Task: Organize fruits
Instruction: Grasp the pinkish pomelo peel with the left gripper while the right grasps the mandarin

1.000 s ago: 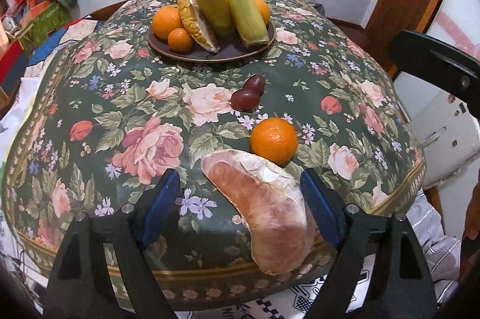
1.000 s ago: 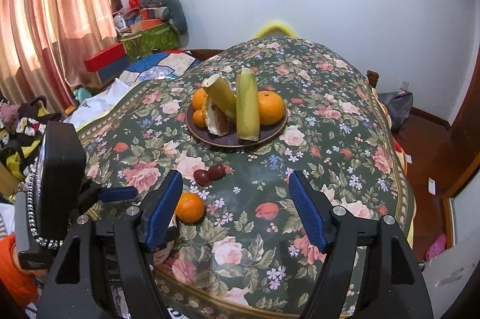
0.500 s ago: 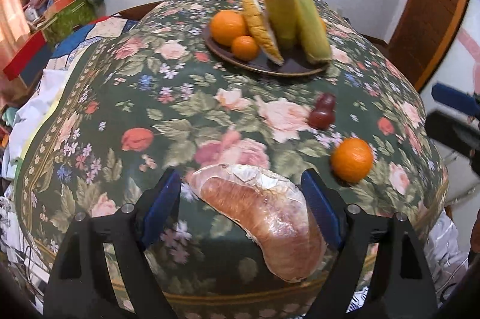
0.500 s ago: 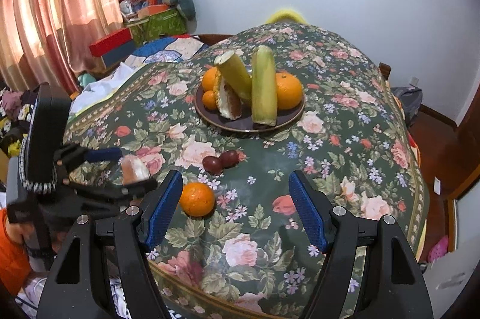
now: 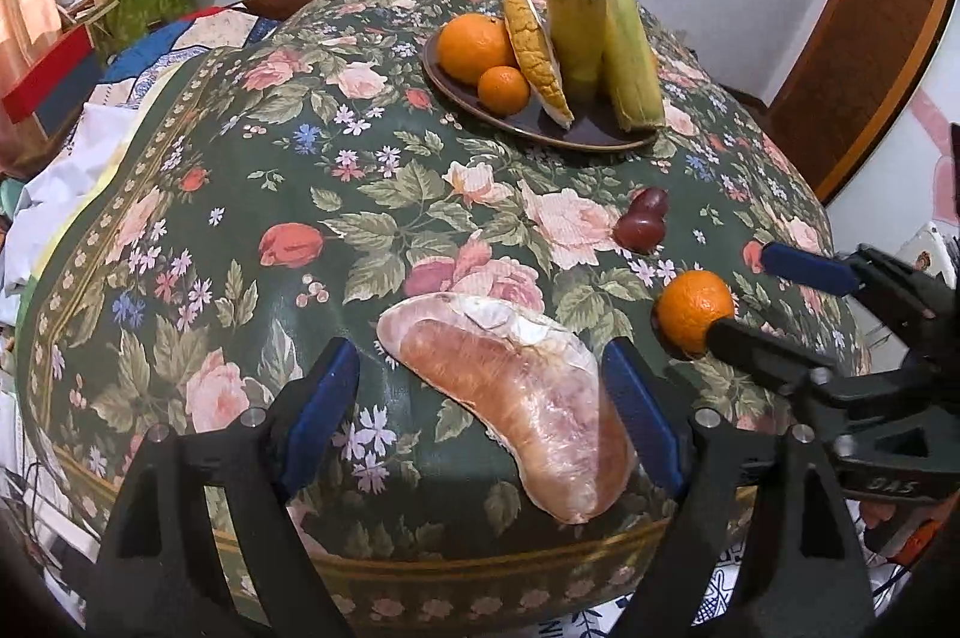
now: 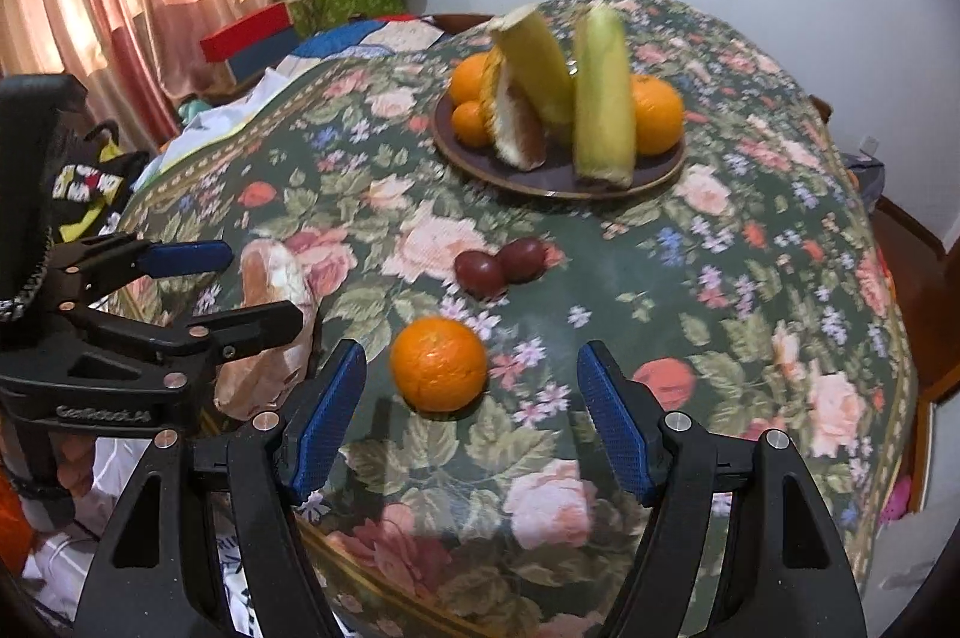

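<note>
My left gripper (image 5: 480,416) stands wide open around the wrapped pomelo wedge (image 5: 510,398) near the table's edge, gripping nothing. My right gripper (image 6: 471,425) is equally open, the loose orange (image 6: 438,363) just ahead. Next I'd close on each, then carry them to the plate (image 6: 558,185).

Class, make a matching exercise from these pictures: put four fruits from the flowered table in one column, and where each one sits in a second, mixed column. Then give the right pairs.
Things
1. pomelo wedge
2. loose orange
3. two dark plums
4. small orange

Places
A. on the brown plate
B. on the cloth between the plate and the loose orange
C. between the open fingers of the left gripper
D. on the cloth just ahead of the open right gripper

Pairs: 1-C, 2-D, 3-B, 4-A
</note>
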The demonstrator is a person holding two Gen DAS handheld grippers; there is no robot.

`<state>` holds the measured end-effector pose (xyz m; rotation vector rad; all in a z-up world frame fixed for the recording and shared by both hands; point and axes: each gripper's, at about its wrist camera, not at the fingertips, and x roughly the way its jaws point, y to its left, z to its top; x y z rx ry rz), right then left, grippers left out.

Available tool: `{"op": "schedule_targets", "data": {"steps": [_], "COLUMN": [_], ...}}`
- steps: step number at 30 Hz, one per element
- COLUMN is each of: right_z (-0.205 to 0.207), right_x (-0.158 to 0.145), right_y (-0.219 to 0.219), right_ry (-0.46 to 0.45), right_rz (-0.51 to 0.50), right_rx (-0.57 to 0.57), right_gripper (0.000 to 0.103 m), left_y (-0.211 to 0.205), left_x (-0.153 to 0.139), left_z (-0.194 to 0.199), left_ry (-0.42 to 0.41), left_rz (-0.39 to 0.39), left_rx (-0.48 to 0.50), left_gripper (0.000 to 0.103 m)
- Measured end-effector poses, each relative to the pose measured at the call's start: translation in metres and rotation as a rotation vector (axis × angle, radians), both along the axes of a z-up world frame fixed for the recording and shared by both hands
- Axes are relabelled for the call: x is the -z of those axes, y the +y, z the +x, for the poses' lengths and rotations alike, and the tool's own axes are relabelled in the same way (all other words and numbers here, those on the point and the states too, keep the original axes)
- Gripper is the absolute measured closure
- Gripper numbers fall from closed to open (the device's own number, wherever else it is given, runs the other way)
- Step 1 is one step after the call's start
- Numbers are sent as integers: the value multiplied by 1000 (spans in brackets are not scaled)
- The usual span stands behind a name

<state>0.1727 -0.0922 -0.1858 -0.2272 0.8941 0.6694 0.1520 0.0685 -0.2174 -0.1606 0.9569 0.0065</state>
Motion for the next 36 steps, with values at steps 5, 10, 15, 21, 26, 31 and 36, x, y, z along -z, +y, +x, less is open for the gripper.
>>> {"op": "schedule_targets", "data": {"steps": [5,10,15,21,26,31,36], "right_z": [4,3,8,13,18,25,33], "right_x": [13,14,7,-3,-7,-9,-15], "right_y": [6,2,-12,-26,-33,-36,-38], "right_ry": [63,69,54,33,24,19,6], "right_rz": [7,28,51,71,83,91,96], "right_rx": [-33,-37,8,48,68,80,89], "right_gripper": [63,69,69,69,69,69,69], "left_y": [1,-6,-18,-23,-11,-14,-18], "left_x": [7,9,11,9,-2,-12,-25], "left_z": [5,10,22,31,33,36,40], "left_ry": [-2,-6,5,-9,-37,-54,-92], "left_rz": [-40,-28,-7,-8,-101,-111,-84], "left_rx": [-10,20,53,52,38,67,77], "left_gripper": [19,23,35,57,76,86,88]}}
